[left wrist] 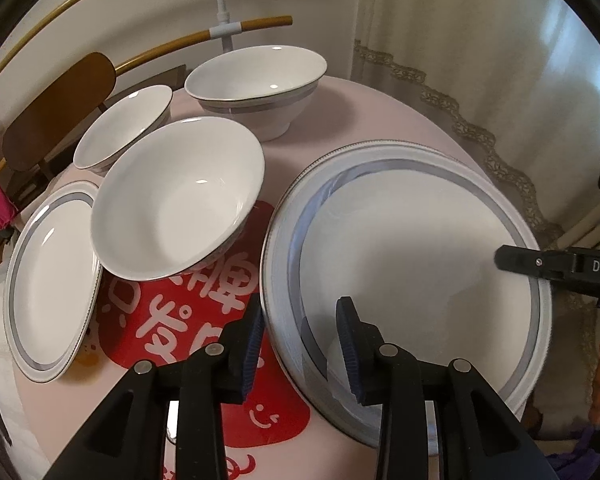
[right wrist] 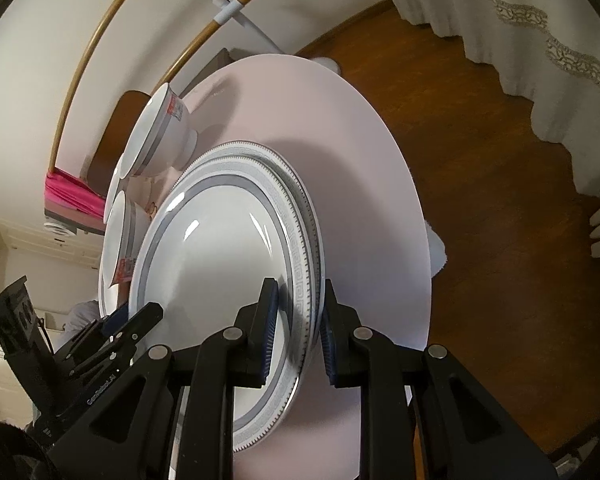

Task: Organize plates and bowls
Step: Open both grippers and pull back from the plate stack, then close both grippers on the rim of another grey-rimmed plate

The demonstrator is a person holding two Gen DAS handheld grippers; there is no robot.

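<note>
Right now the table carries a stack of big plates on my right side, a smaller plate at the left edge and three bowls between and behind. I judge I'm mid plate-stacking: my right gripper straddles the stack's rim, jaws apart and not yet clamping, and my left gripper straddles the opposite rim equally wide, holding nothing. Next I'd either squeeze both together or back off for the smaller plate.
</note>
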